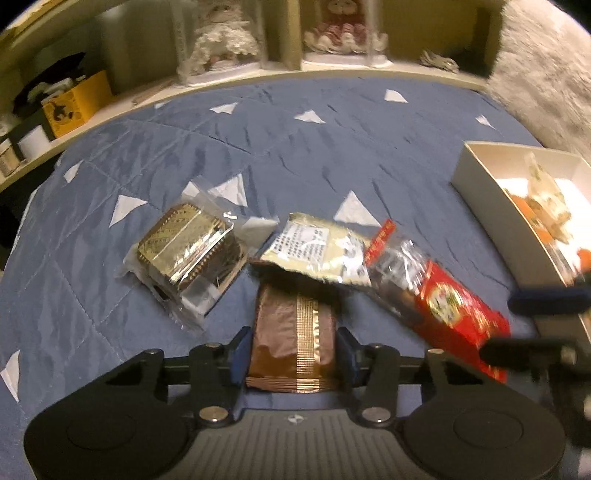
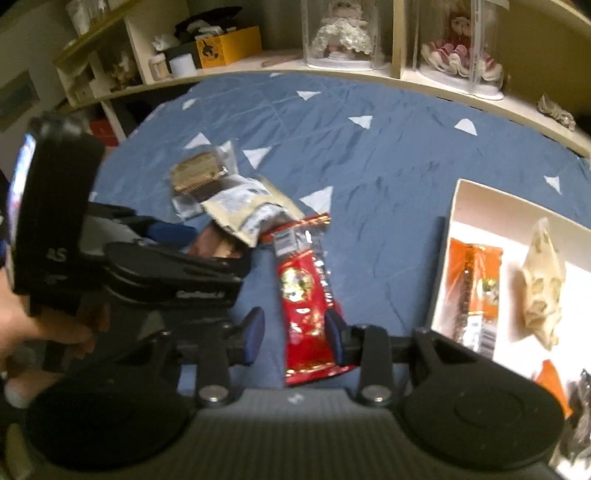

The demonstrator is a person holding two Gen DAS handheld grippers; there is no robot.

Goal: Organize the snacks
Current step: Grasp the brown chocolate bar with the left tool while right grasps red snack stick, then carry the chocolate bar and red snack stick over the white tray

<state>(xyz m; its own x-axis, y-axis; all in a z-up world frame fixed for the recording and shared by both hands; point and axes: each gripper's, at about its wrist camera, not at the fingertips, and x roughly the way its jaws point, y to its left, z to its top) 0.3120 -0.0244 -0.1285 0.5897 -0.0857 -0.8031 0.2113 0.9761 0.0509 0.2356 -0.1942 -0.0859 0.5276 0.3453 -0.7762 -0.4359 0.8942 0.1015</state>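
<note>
My left gripper point(image 1: 293, 350) is closed around a brown-and-gold snack packet point(image 1: 295, 339) lying on the blue quilt point(image 1: 332, 147). A gold-foil cake in clear wrap point(image 1: 184, 254) lies to its left, a cream packet point(image 1: 317, 247) just beyond it, and a red snack packet point(image 1: 443, 299) to the right. My right gripper point(image 2: 295, 336) is open with its jaws either side of the red packet point(image 2: 306, 295), the right finger touching it. A white box point(image 2: 458, 206) at the right holds an orange packet point(image 2: 476, 280) and a cream one point(image 2: 543, 280).
A curved shelf point(image 2: 332, 74) borders the far side of the quilt, with dolls in clear cases point(image 2: 343, 33) and a yellow box point(image 2: 229, 46). A grey furry cover point(image 1: 546, 66) lies at the far right. The left gripper's body point(image 2: 166, 266) fills the right wrist view's left side.
</note>
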